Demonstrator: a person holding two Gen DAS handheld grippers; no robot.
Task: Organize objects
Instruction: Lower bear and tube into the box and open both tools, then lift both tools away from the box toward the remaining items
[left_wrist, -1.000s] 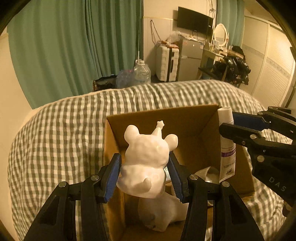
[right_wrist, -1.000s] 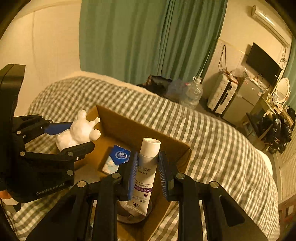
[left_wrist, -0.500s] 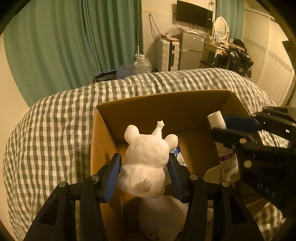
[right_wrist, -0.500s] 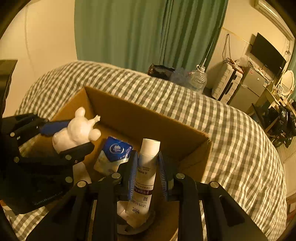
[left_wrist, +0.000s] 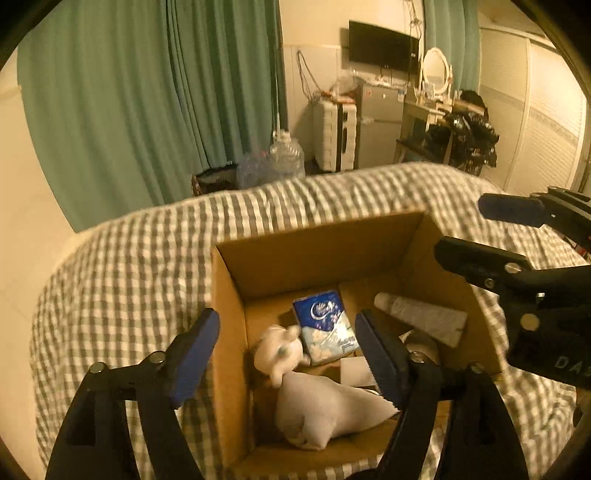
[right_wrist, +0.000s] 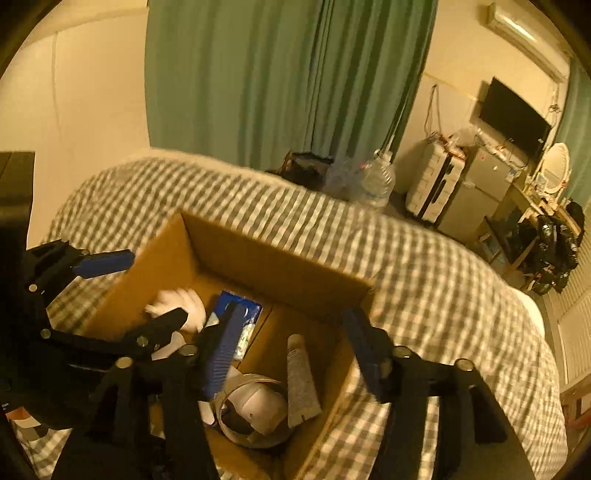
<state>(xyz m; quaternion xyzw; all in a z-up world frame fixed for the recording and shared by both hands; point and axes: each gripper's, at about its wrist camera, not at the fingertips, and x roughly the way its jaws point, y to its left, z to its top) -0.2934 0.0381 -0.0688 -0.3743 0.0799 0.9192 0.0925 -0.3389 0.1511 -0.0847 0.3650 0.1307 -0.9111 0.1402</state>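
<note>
- Both grippers have let go since the earlier frames: the white figurine (left_wrist: 279, 356) that sat between the left jaws now lies in the cardboard box (left_wrist: 317, 254), and the tube (left_wrist: 421, 317) that the right jaws held upright now lies on its side on the box floor.
- Left gripper (left_wrist: 288, 350) hangs above the box with its jaws spread wide and nothing between them; from its own view the figurine sits near 6 o'clock in the box, touching the blue tissue pack (left_wrist: 325, 326).
- Right gripper (right_wrist: 295, 350) is likewise spread and empty, over the near right part of the box. In its view the tube (right_wrist: 301, 380) lies at about 5 o'clock, beside a roll of tape (right_wrist: 251, 410).
- A pale cloth bundle (left_wrist: 325, 410) fills the near end of the box, just under the figurine.
- The box rests on the checked bed (left_wrist: 129, 266), which is soft, so it may rock if bumped.
- To my eye the drop is done and the step in hand is pulling clear: lift both grippers straight up, jaws kept wide, and avoid catching the box walls at 9 and 3 o'clock.
- Motion blur on the figurine suggests it may not have settled; I cannot tell.
</note>
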